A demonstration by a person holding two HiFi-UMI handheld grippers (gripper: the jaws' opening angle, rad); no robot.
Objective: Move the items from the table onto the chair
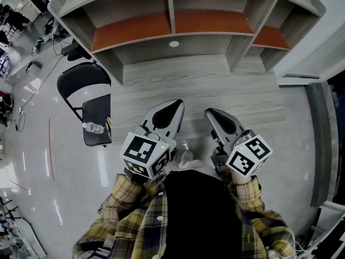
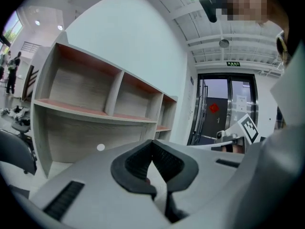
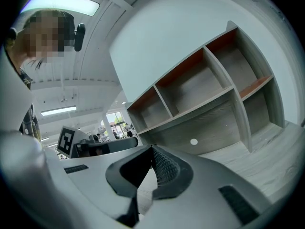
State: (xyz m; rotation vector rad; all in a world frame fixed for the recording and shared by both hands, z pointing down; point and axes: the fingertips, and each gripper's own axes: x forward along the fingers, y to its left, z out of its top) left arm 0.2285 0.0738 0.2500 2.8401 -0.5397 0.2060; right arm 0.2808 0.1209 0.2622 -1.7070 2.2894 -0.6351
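Right now both tools hang side by side over the pale wood-grain tabletop point(image 1: 194, 85), which stands just right of the black folding chair point(image 1: 81, 82). The left tool point(image 1: 173, 106) is the one nearer the chair; the right tool point(image 1: 211, 112) is farther from it. Their tips sit close together but do not touch.

In the left gripper view the left tool point(image 2: 152, 142) has its dark ribbed pads pressed together at the tip, with nothing between them. The right gripper view shows the same for the right tool point(image 3: 152, 148): jaws closed down to a seam, gripping nothing. Each tool carries a marker cube point(image 1: 145, 152) at its rear, and plaid sleeves point(image 1: 124, 198) reach up to them.

A clear plastic bottle point(image 1: 93, 127) lies on its side on the chair's seat, toward the seat's front edge. Just beside it, along the seat edge nearest the tabletop, is a thin flat item point(image 1: 109, 125) with a yellowish edge; what it is cannot be made out.

Beyond the chair and to its right, a shelf unit point(image 1: 172, 20) with reddish-brown shelf boards rises from the back of the tabletop. A small white disc point(image 1: 173, 43) sits on its back panel.
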